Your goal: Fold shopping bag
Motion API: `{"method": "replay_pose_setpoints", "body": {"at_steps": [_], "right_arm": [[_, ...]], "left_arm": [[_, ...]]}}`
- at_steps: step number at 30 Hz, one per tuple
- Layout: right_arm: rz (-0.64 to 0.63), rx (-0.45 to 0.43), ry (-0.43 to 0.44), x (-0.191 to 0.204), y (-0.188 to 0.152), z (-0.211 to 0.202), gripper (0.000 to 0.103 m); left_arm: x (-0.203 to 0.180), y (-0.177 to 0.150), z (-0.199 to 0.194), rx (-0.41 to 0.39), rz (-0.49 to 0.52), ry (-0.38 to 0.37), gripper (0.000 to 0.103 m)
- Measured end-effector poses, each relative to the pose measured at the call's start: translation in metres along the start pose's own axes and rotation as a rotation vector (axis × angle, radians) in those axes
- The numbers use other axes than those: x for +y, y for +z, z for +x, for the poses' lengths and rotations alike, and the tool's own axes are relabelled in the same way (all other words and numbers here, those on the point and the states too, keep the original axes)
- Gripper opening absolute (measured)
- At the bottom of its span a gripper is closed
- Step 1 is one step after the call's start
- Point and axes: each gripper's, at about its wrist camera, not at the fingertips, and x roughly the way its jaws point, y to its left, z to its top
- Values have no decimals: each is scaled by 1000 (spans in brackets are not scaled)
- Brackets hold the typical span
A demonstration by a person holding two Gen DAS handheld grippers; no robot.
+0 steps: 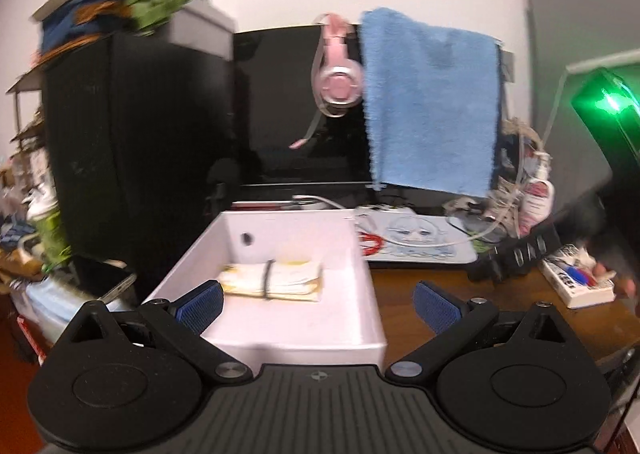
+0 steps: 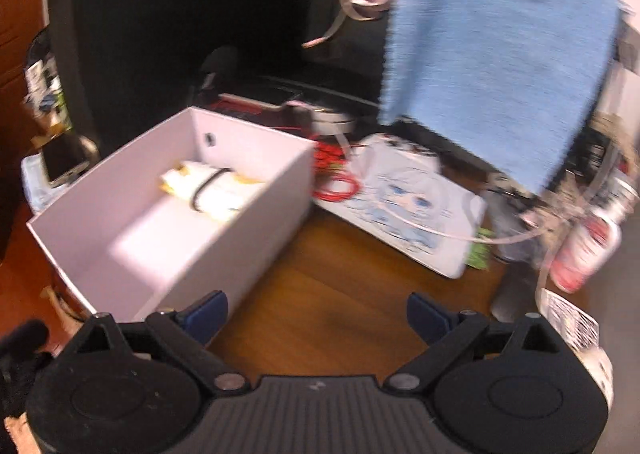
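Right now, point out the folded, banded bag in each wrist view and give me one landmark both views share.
Left wrist: the folded bag lies in the white box, low centre, just past the left gripper.
Right wrist: it lies at the far end of the box, left of centre, beyond the right gripper.
Shared landmark: the blue towel hanging behind.

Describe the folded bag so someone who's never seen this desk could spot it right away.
Find the open white box on the wooden desk, in front of the dark monitor. The folded shopping bag lies alone inside: a cream-and-yellow bundle cinched by a black band.
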Motion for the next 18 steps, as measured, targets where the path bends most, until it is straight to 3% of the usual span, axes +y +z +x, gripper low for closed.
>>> {"method": "replay_pose_setpoints", "body": {"at_steps": [6,8,11,15,18], "right_arm": [[90,-62,-201,-27,-53,-26,97],[165,-69,-198,-41,-66,-36,97],[264,-66,-173,-59,-84,-45,97],[299,-100,-224,-70,-105,-59,97],[307,-147,-256,-69,-115,-73,97]], "left_arm": [[-42,14,9,-24,58,-17,102],[-52,14,11,-54,49,-28,102],[-66,12,20,-37,3,-88,102],[-92,6,30,14,76,-65,102],[-96,3,30,32,62,-43,102]]}}
